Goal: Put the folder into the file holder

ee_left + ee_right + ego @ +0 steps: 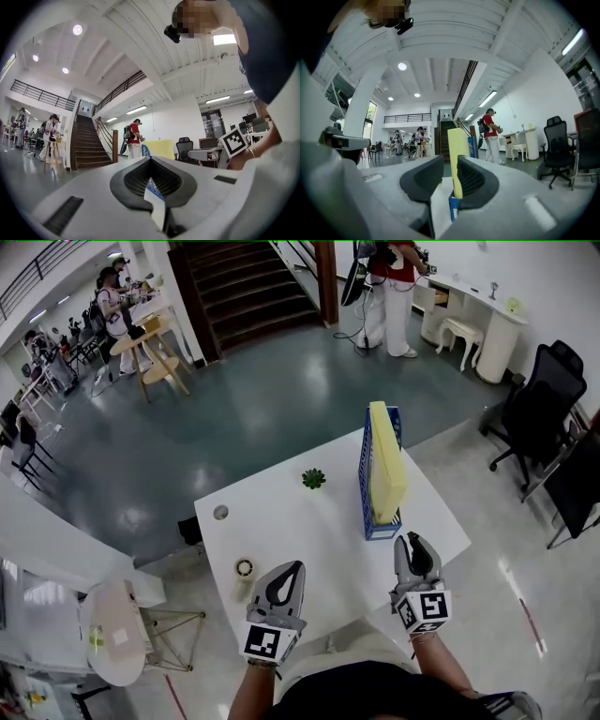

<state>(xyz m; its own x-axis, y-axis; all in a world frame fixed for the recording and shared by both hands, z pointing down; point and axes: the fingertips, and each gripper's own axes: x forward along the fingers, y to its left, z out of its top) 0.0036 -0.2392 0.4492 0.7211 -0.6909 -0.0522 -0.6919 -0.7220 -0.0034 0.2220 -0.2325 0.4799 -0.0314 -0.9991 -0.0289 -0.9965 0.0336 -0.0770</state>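
Folder, yellow, is standing upright in the blue file holder on the white table, as the task wants. I'd judge that care now means not knocking it. The left gripper is sitting fully closed and empty. The right gripper is gaping narrowly near the holder, gripping nothing.

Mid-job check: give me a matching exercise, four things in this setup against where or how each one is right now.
Things:
1 yellow folder
2 green plant
3 tape roll
4 left gripper

Place or state:
a jaws together
b by the table's left edge
c upright in the blue file holder
d mid-table, left of that holder

Pairs: 1-c, 2-d, 3-b, 4-a
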